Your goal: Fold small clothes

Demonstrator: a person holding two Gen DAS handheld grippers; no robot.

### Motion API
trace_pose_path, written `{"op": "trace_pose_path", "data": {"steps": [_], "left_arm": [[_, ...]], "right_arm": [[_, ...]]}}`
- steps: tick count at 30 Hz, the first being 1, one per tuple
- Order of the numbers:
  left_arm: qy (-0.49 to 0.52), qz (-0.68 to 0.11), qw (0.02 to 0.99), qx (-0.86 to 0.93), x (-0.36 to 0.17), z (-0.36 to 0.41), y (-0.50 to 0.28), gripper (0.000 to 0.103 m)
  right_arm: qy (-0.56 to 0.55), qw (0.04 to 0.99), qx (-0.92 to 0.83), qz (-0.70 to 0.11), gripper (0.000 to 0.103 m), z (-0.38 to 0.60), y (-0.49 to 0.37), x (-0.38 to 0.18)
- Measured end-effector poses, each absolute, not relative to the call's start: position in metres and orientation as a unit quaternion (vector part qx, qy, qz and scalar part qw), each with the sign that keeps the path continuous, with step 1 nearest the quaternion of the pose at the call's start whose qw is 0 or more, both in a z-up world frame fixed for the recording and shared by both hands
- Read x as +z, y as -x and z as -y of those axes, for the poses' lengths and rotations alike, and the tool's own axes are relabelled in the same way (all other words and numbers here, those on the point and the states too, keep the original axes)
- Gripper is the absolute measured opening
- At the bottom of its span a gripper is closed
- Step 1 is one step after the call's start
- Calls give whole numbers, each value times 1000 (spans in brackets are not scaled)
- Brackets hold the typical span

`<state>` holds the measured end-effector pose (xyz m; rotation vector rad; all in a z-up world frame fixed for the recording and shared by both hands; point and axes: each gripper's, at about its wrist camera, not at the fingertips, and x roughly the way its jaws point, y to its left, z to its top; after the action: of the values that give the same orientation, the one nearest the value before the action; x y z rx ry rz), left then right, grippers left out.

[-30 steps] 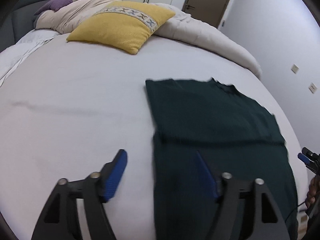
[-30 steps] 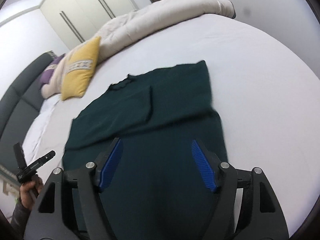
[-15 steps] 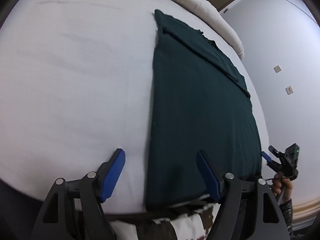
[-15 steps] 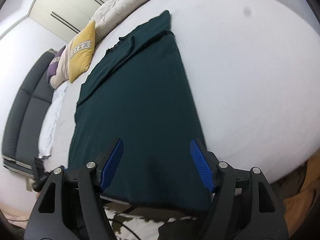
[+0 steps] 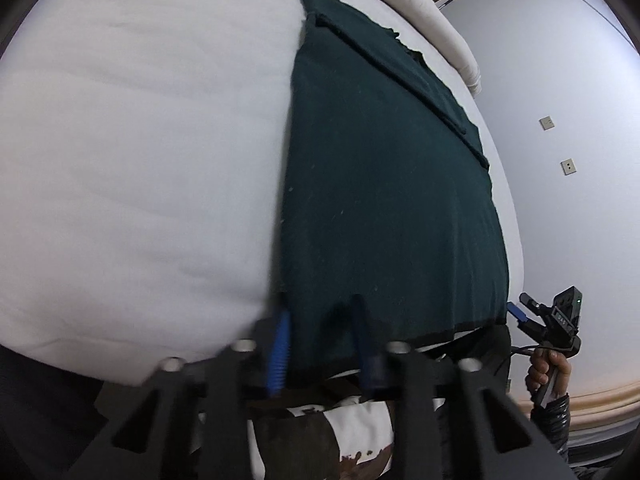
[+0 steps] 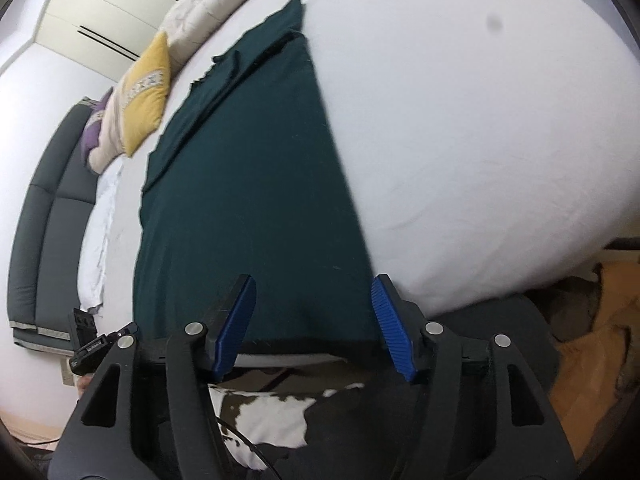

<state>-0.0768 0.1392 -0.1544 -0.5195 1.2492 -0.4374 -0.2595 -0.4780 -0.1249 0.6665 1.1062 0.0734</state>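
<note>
No brand name or label can be read anywhere; the small print on the black body of the left gripper, seen low in the right wrist view, is too blurred to make out

The dark green garment (image 5: 384, 184) lies flat on the white bed (image 5: 140, 160), stretching away from both grippers toward the far side, where its sleeves are folded across the upper part. Its near hem runs along the bed's front edge, right at the fingertips of both tools

The left gripper (image 5: 320, 336) sits at the garment's near left corner. Its blue pads (image 5: 280, 344) are drawn fairly close together and motion-blurred, with the hem corner lying between them; whether they actually pinch the cloth cannot be told

The right gripper (image 6: 312, 320) has its jaws spread wide, the two blue pads (image 6: 390, 328) straddling the near right corner of the garment (image 6: 248, 184); the right pad stands just at the garment's right edge, the left pad over the cloth, neither clearly pressing it

Beyond the garment, far ahead and to the left of the right gripper, a yellow cushion (image 6: 146, 92) leans on a rolled beige duvet (image 6: 192, 20) beside a purple pillow (image 6: 91, 136). Below both grippers, past the bed edge, a brown-and-white patterned cloth (image 6: 272, 408) shows

No containers appear in either view
</note>
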Motion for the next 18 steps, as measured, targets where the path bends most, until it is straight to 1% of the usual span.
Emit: {"op": "trace_pose_path", "data": {"steps": [3,5,7,10,14,15,16,17,18], "left_arm": [[236,-577,756,-200,-157,-137,78,11],[235,-577,756,-200,-158,-136,79,10],[231,-577,757,-201,-157,-134,78,9],[230,-577,757,-201,-156,-134,79,9],[231,-575,759,-202,-156,-134,81,8],[231,-574,759,-203,-156,-135,82,7],[230,-574,759,-204,-156,-136,82,7],[229,-573,760,-204,-155,-134,82,7],[227,-573,760,-206,-154,-134,82,7]], "right_arm": [[-304,797,28,-522,58,483,262,-122],[-305,789,23,-533,57,485,261,-125],[-305,777,26,-551,52,483,257,-133],[-287,763,33,-578,51,472,251,-145],[-293,762,29,-577,48,475,248,-150],[-292,762,30,-577,39,476,248,-150],[-290,763,31,-577,26,477,250,-151],[-291,763,33,-577,21,479,252,-151],[-292,764,36,-574,10,480,254,-150]]}}
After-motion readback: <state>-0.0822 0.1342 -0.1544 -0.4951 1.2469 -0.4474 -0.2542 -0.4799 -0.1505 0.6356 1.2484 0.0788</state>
